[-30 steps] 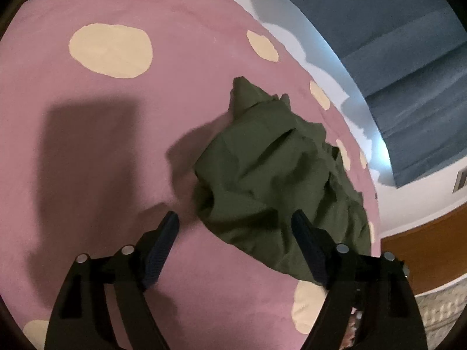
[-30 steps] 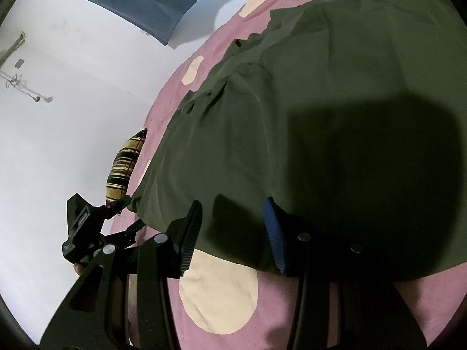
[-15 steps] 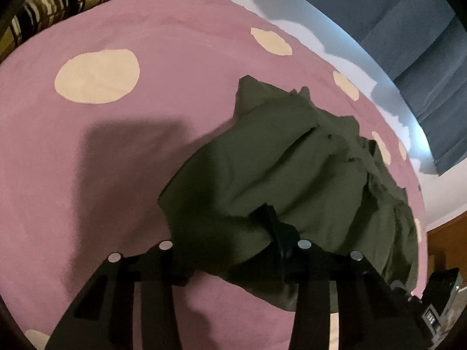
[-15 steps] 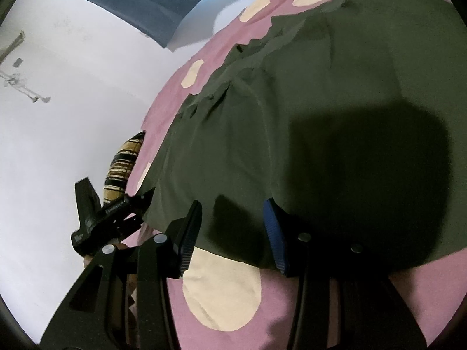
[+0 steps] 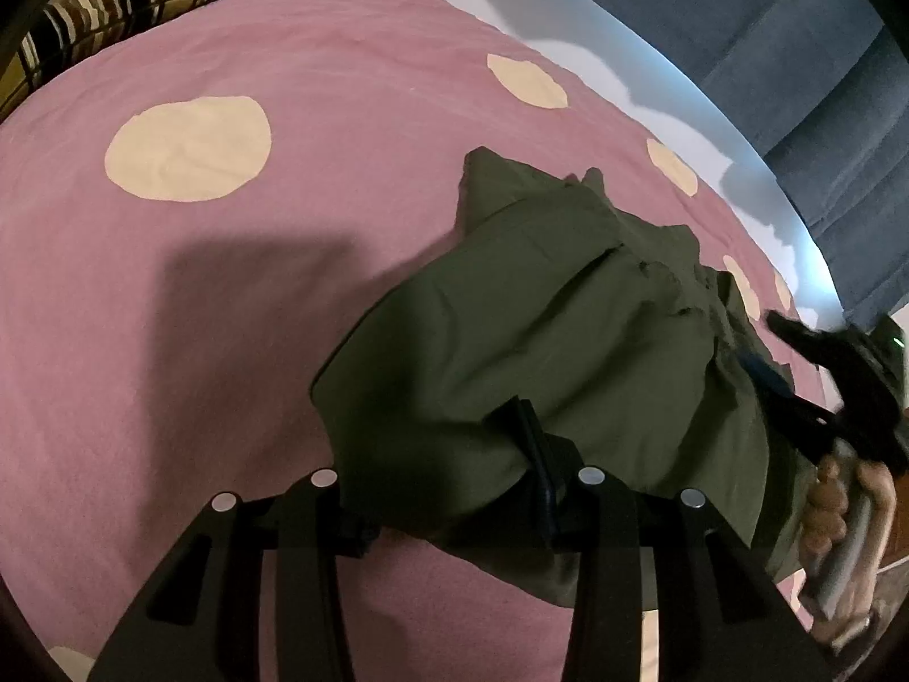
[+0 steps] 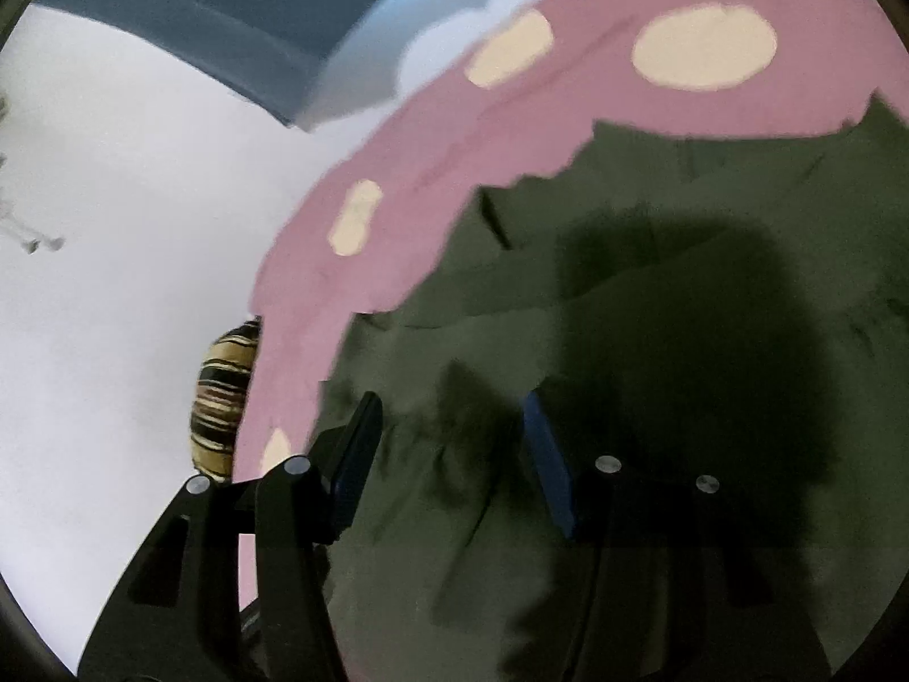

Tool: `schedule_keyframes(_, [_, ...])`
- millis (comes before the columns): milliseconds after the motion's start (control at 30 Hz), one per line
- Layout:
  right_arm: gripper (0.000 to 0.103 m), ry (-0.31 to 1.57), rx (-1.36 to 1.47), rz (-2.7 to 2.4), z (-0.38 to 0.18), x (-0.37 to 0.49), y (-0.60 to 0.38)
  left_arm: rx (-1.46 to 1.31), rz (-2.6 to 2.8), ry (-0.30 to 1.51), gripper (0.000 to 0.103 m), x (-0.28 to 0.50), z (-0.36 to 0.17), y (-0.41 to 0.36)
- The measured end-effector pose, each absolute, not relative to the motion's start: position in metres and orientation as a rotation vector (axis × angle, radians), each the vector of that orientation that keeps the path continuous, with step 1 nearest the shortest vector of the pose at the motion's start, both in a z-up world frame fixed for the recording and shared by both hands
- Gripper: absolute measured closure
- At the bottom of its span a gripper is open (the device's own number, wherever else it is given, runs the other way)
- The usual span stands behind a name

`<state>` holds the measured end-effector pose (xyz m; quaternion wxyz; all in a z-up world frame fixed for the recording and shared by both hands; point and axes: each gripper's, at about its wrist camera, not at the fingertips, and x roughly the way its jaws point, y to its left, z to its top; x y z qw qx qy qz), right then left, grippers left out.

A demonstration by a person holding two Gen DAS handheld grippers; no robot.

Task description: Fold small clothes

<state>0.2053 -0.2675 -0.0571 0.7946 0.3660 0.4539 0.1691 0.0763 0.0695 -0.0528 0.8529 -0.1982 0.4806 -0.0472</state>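
Note:
An olive green garment (image 5: 545, 335) lies bunched on a pink bedspread with cream dots (image 5: 187, 142). My left gripper (image 5: 437, 472) is shut on the garment's near edge, and cloth drapes over its left finger. In the right wrist view the garment (image 6: 653, 398) fills the lower right. My right gripper (image 6: 449, 454) stands over it with the jaws apart and cloth between the fingers. The right gripper and the hand that holds it also show at the right edge of the left wrist view (image 5: 818, 392).
A striped yellow and black pillow (image 5: 96, 17) lies at the far left of the bed and also shows in the right wrist view (image 6: 221, 398). Blue curtains (image 5: 767, 40) and a white wall (image 6: 113, 227) stand behind the bed.
My left gripper moved onto the garment's near edge and shut on it. My right gripper moved further over the garment, which has drawn back from the far dots.

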Motion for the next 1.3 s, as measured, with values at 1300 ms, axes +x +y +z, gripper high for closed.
schedule_keyframes(1300, [0.037,0.895,0.800,0.417,-0.089,0.038,-0.261,-0.392,-0.094,0.997,0.062,0.077,-0.054,0.068])
